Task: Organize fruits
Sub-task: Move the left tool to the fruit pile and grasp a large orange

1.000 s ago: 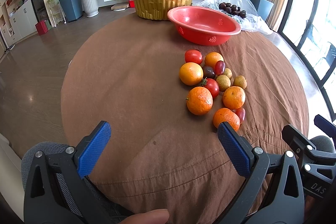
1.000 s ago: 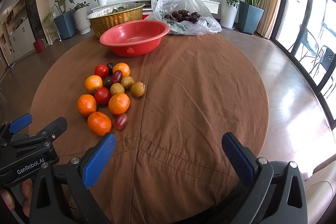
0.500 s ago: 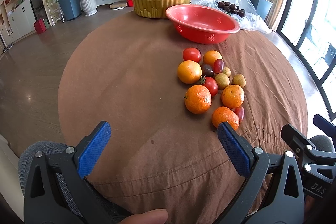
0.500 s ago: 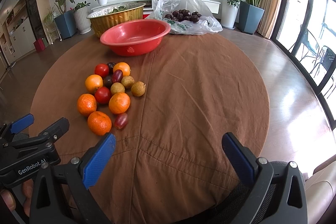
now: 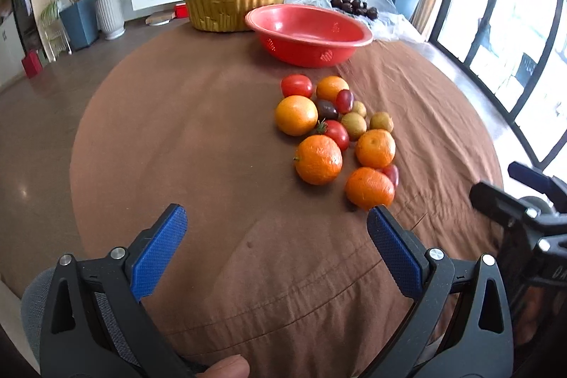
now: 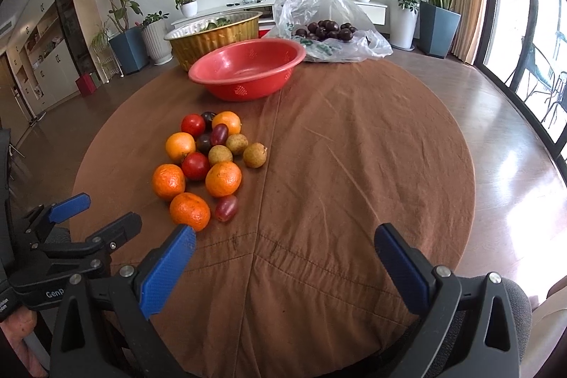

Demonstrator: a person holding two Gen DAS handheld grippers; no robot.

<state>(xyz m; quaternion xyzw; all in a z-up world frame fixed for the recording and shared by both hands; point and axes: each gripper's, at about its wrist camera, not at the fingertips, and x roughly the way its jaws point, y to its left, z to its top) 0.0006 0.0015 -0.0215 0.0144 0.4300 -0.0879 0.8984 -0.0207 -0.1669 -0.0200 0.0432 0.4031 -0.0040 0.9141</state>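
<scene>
Both claws spread wide, nothing between the pads. Left claw (image 5: 276, 225) sits low centre in its view over bare brown cloth; right claw (image 6: 285, 245) same in its own view.

Fruit pile (image 5: 336, 130) lies on the table (image 5: 198, 144), right of centre in the left view and left of centre in the right view. The pile's long axis runs from near the claws away toward the red bowl (image 5: 308, 32), far end stopping just short of the bowl. Mix is oranges, red tomatoes, small tan round fruits and darker oval ones.

Nearest orange (image 5: 369, 186) is just beyond the left claw's right pad (image 5: 393, 250); can't tell whether they touch. A red oval tomato (image 6: 226, 208) lies beside it, long axis tilted across the frame.

Red bowl looks empty. Behind it: gold foil tub (image 6: 216, 36) in the upper left, plastic bag (image 6: 329, 23) of dark round fruit in the upper right.
</scene>
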